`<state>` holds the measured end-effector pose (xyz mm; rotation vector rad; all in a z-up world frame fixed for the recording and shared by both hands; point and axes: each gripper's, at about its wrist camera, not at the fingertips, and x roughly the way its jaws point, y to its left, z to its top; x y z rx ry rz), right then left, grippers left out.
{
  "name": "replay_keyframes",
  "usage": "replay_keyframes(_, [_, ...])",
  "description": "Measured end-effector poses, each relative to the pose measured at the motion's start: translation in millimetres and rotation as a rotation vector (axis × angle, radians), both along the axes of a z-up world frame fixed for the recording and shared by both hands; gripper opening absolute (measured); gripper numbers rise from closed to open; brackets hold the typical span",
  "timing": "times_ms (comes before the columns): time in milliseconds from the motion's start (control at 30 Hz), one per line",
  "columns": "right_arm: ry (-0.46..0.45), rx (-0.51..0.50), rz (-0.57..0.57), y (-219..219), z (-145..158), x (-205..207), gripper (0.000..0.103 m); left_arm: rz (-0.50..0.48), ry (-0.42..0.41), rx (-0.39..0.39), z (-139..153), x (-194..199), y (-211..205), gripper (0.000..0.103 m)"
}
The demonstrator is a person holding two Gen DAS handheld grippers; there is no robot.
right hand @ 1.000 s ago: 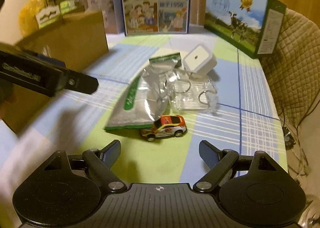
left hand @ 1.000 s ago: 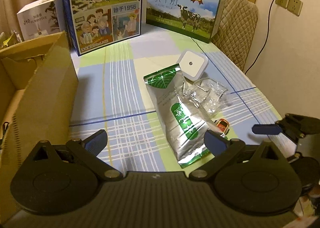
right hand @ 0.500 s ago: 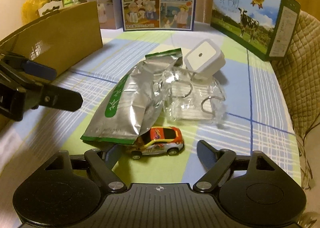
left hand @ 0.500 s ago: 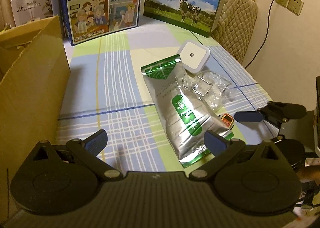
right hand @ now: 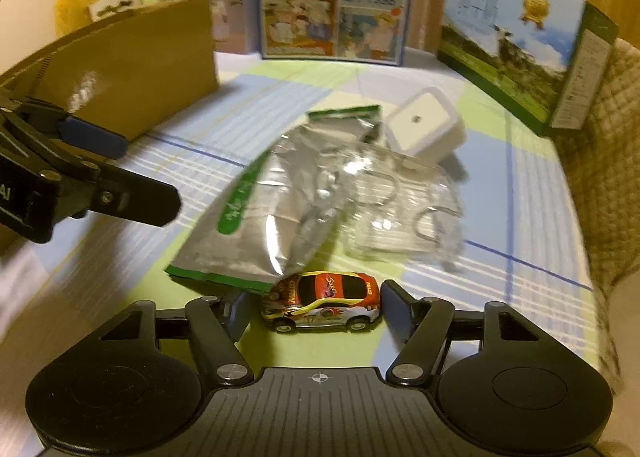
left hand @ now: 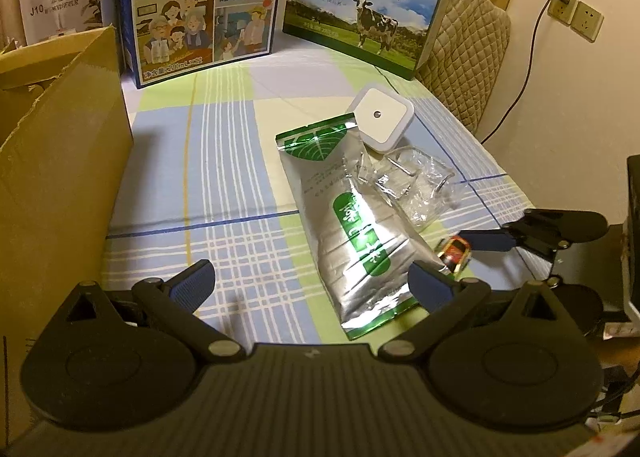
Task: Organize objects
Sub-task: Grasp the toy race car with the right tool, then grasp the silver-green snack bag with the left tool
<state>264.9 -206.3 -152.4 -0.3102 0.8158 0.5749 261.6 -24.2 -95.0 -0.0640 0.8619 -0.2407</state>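
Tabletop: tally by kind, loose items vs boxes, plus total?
Foil pouch: 1
Clear plastic packet: 1
White square device: 1
Toy car: 1
Printed milk cartons: 2
Open cardboard box: 1
White box at the back: 1
Total: 8

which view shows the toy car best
The right wrist view. There the toy car sits whole and side-on between the open fingers of the right gripper, its orange and white paint plain to see. The left wrist view shows only one end of it, beyond the silver pouch.
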Motion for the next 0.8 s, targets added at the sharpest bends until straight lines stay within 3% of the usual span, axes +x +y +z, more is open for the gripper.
replay_keyframes(233, [-0.002,0.002,-0.211,-33.9,13.0,9.3,0.064,-0.013,0.01,-0.033,-0.2,9.7,-10.2,0.1])
replay_keyframes(367, [0.004,0.032,-0.26,-45.5,19.9,12.8,0.064,-0.023,0.019,-0.04,-2.4,24.5,-23.4,0.097])
replay_keyframes(500, [0.001,0.045,-0.26,-46.5,24.8,11.8,0.064,-0.004,0.06,0.003,-12.2,47.9,-39.2,0.078])
replay_keyframes(633, [0.011,0.057,-0.262,-46.1,24.5,12.7,0.064,0.015,0.116,-0.052,-22.9,66.5,-42.5,0.072])
replay_keyframes(800, [0.028,0.062,-0.25,-43.6,21.3,13.2,0.064,0.006,0.108,0.0,-22.2,63.3,-47.2,0.054])
